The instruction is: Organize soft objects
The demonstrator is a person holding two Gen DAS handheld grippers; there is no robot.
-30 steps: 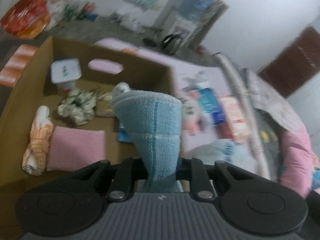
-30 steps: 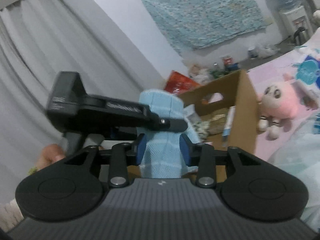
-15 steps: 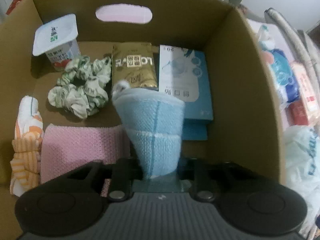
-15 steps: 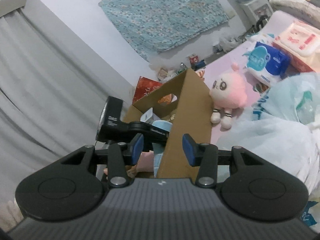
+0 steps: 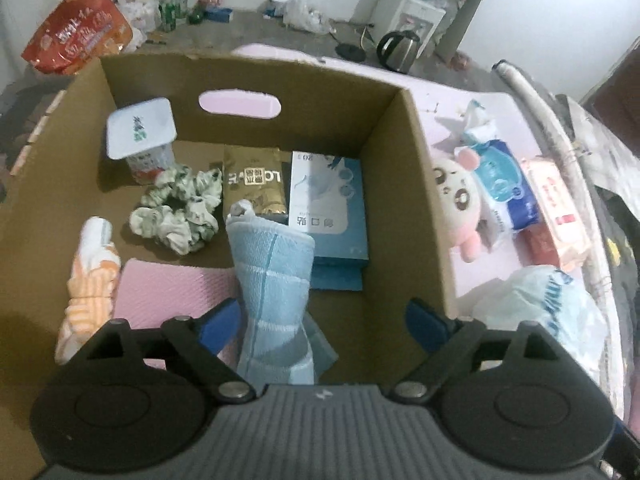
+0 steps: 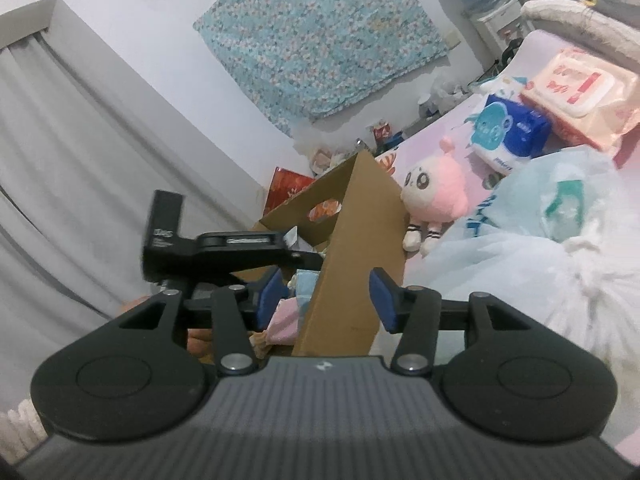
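Cardboard box (image 5: 420, 184) on the bed (image 5: 448, 120); blue towel (image 5: 276, 280) stands inside near its front wall, between the opening, untouching jaws of the left gripper (image 5: 322, 318). Right gripper (image 6: 326, 298) opening, empty, astride the box corner.

White walls (image 6: 168, 20) all around, with a blue floral cloth (image 6: 320, 36) hung on one. Grey curtains (image 6: 52, 184) down the left side. Grey concrete floor (image 5: 256, 28), cluttered along the wall. A white water dispenser (image 5: 412, 20) in the corner, a steel kettle (image 5: 398, 50) beside it. Pink bed sheet (image 5: 452, 108) under dim, even light.
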